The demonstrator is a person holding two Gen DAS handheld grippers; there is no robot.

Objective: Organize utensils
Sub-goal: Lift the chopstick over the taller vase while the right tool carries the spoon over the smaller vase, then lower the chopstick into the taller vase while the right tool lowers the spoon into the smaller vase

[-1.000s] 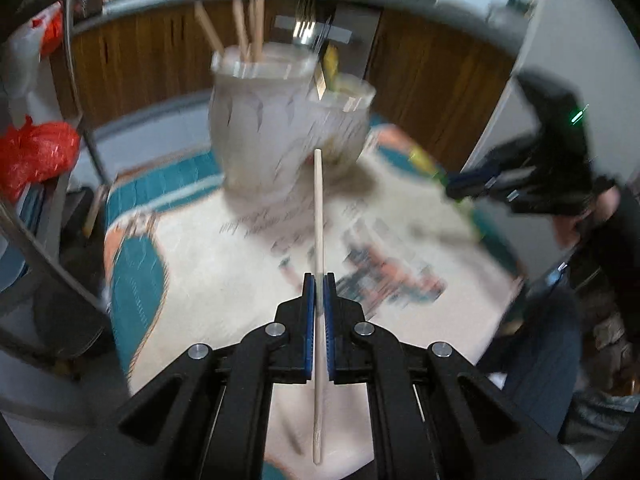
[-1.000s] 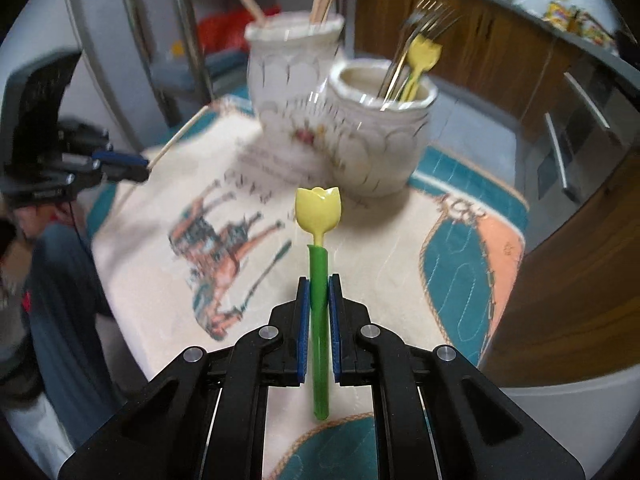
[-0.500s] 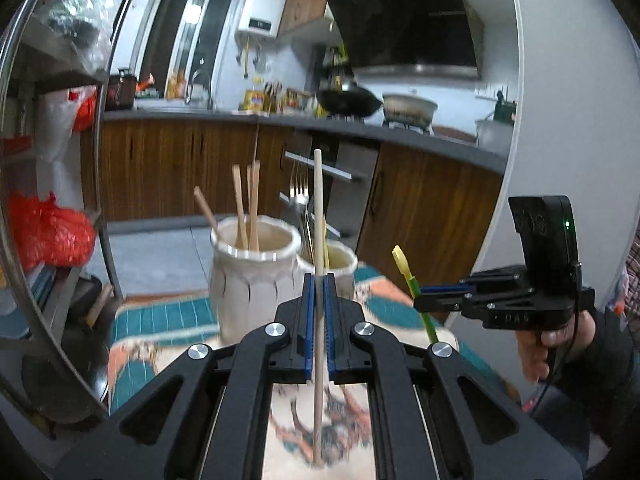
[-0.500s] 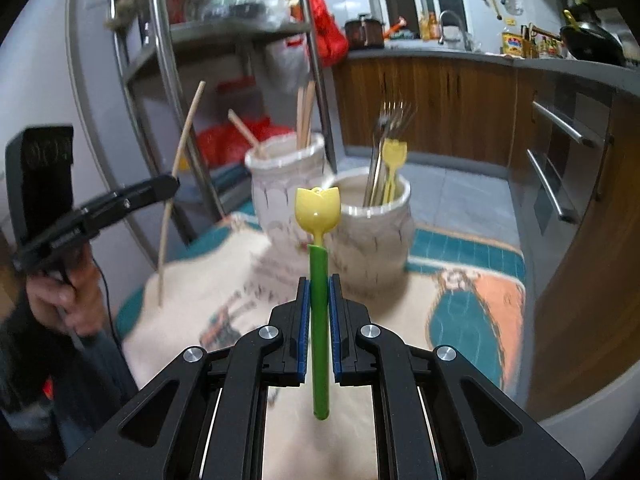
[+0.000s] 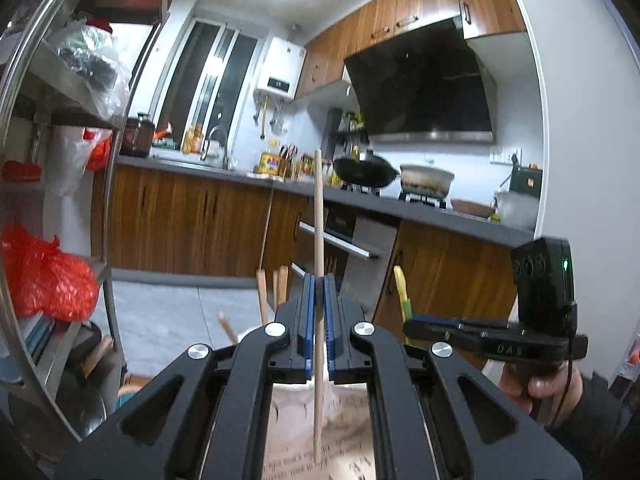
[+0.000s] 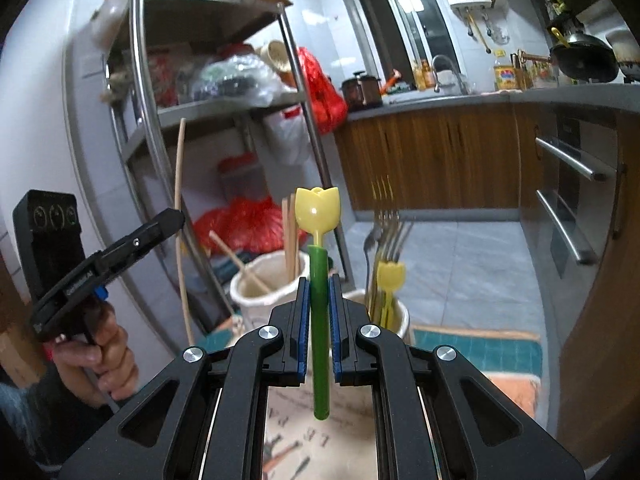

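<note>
In a home kitchen, the left claw point(image 5: 318, 320) is clamped on a wooden chopstick point(image 5: 318, 216) standing upright between its blue pads, while the right claw point(image 6: 319, 316) grips the green stem of a yellow tulip-headed utensil point(image 6: 318, 210), upright above two ceramic holders point(image 6: 260, 280) on the desk.

Both grippers are matte black with blue finger pads point(image 6: 303, 332) and silver screws. The right gripper point(image 5: 412, 326) carries a boxy black module with a green light; dark sleeves cover both wrists.
</note>
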